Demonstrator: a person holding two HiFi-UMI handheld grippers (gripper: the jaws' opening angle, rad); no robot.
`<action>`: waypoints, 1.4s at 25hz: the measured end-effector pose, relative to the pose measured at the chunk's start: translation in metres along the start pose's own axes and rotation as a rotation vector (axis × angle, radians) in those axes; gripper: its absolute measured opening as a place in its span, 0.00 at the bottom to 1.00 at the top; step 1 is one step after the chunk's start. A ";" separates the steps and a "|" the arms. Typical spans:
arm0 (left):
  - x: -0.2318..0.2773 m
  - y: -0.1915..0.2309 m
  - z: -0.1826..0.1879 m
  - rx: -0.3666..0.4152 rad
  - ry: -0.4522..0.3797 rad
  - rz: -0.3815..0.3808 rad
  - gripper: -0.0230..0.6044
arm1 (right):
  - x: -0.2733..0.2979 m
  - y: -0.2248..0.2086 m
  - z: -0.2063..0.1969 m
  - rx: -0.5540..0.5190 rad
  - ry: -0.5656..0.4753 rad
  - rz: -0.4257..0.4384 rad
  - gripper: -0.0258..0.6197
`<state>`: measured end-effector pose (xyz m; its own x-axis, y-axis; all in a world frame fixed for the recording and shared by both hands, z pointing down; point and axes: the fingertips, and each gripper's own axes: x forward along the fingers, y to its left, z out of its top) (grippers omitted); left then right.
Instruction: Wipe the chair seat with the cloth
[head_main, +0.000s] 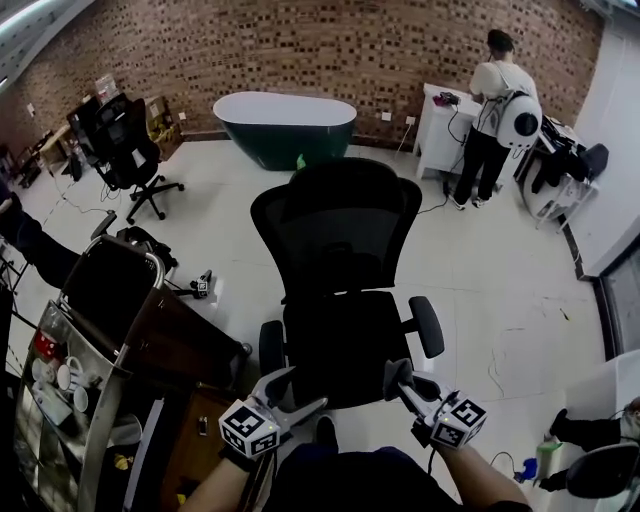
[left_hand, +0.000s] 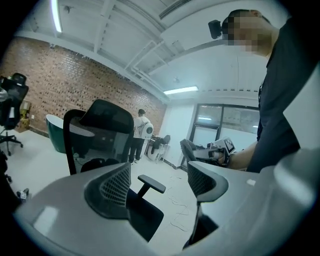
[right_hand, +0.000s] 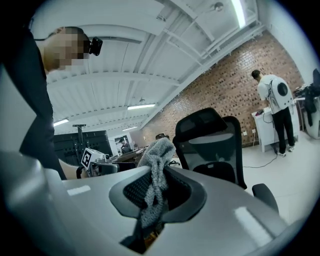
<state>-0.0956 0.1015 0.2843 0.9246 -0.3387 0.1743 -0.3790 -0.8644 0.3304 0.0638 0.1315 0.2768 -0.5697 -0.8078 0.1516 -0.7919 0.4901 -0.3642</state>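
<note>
A black mesh office chair stands in the middle of the head view, its seat (head_main: 340, 340) right in front of me. My left gripper (head_main: 298, 392) hovers at the seat's front left corner. It is open with nothing between its fingers (left_hand: 112, 187), and the seat (left_hand: 145, 217) and an armrest (left_hand: 151, 184) show through the gap. My right gripper (head_main: 405, 378) is at the seat's front right corner, shut on a grey fluffy cloth (right_hand: 155, 167) that sticks up out of its jaws. The chair's backrest (right_hand: 210, 135) rises behind the cloth.
A dark green bathtub (head_main: 285, 125) sits by the brick wall behind the chair. A second black chair (head_main: 125, 150) stands far left. A person (head_main: 495, 110) stands at a white cabinet (head_main: 440, 130) far right. A metal cart (head_main: 100, 330) is close on my left.
</note>
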 end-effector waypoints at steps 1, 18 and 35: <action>0.000 0.009 0.001 -0.003 0.005 -0.004 0.65 | 0.009 -0.002 0.001 0.004 0.003 -0.006 0.11; 0.025 0.097 -0.018 -0.077 0.063 0.031 0.65 | 0.118 -0.048 -0.023 -0.004 0.150 0.035 0.11; 0.078 0.213 -0.123 -0.211 0.158 0.211 0.65 | 0.328 -0.144 -0.219 -0.040 0.564 0.185 0.11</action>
<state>-0.1094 -0.0631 0.4826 0.8140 -0.4259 0.3949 -0.5759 -0.6802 0.4534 -0.0572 -0.1329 0.5803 -0.7192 -0.4145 0.5576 -0.6698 0.6272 -0.3975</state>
